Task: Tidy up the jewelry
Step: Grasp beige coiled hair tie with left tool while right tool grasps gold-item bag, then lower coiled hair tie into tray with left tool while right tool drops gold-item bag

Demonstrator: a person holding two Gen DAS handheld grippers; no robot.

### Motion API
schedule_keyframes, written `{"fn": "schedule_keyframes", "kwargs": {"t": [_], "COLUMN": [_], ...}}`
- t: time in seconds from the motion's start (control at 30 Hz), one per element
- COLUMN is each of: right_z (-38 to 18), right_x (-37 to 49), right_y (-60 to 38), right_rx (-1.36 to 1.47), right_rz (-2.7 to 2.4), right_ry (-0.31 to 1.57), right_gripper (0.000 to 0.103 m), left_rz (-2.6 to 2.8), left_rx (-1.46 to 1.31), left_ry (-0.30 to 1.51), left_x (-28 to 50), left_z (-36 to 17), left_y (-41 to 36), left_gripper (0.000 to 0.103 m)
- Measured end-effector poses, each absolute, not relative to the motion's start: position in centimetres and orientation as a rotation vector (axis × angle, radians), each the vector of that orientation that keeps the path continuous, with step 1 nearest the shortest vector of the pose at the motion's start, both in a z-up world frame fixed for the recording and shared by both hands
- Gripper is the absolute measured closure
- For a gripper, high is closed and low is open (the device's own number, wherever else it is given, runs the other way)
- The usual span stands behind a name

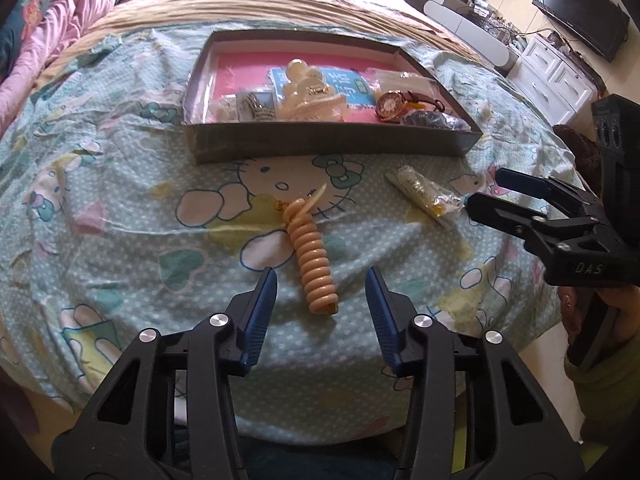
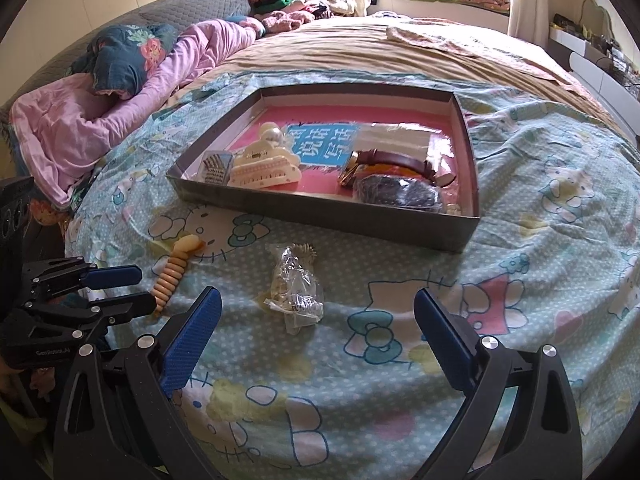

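Observation:
A beige spiral hair tie (image 1: 311, 258) lies on the cartoon-print sheet. Its near end sits between the fingertips of my left gripper (image 1: 321, 280), with a gap on each side, so the jaws are open around it. A small clear bag of jewelry (image 2: 295, 286) lies further right, between the wide-open fingers of my right gripper (image 2: 318, 300), untouched. In the left wrist view the bag (image 1: 424, 194) lies just left of the right gripper (image 1: 486, 191). The right wrist view shows the left gripper (image 2: 143, 288) beside the hair tie (image 2: 172, 276).
A shallow grey box (image 1: 328, 142) with a pink lining stands beyond both items. It holds a cream hair claw (image 2: 262, 172), a brown-strap watch (image 2: 384, 162), a dark beaded piece (image 2: 400, 194) and other small bags. Pink bedding (image 2: 120, 112) is heaped at the left.

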State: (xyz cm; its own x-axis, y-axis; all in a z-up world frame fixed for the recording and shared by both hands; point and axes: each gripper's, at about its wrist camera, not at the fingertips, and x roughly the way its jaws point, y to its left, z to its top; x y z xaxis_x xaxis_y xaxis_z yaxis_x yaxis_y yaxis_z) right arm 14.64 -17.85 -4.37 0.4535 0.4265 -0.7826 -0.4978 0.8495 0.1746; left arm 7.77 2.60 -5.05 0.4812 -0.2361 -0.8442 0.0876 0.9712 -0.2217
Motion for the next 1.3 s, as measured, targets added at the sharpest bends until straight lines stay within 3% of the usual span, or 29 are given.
{"fn": "schedule_keyframes", "kwargs": {"t": [0.07, 0.23, 0.3, 0.4, 0.47, 0.53, 0.57, 1.3], "right_z": [-5.1, -6.8, -7.4, -8.0, -7.9, -7.9, -7.8, -1.6], "right_x": [15.1, 16.1, 16.2, 16.1, 16.1, 16.3, 16.4, 14.6], "right_y": [-17.3, -15.8, -15.2, -14.8, -15.1, -15.6, -16.0, -20.6], "right_rx": [-0.094, -0.114, -0.136, -0.172, -0.175, -0.148, -0.129, 0.010], "right_rz": [0.587, 0.615, 0.621, 0.618, 0.620, 0.642, 0.645, 0.615], "right_ry": [0.963, 1.004, 1.008, 0.993, 0.981, 0.985, 0.989, 0.838], "right_gripper": [0.019, 0.027, 0.030, 0.044, 0.063, 0.073, 0.073, 0.074], "left_rz": [-0.204, -0.211, -0.217, -0.226, -0.234, -0.238, -0.240, -0.232], "left_rx": [-0.172, -0.193, -0.205, -0.226, -0.235, -0.238, -0.239, -0.176], "left_ry": [1.069, 1.097, 1.106, 1.113, 1.112, 1.117, 1.118, 0.904], "left_x": [7.9, 8.2, 8.4, 8.6, 8.6, 8.7, 8.7, 9.0], "left_z": [-5.4, -6.1, -6.4, -6.6, -6.7, -6.8, -6.8, 0.0], "left_y": [2.6, 2.5, 2.4, 2.4, 2.3, 2.2, 2.1, 1.1], "left_gripper": [0.066, 0.066, 0.072, 0.076, 0.082, 0.086, 0.090, 0.092]}}
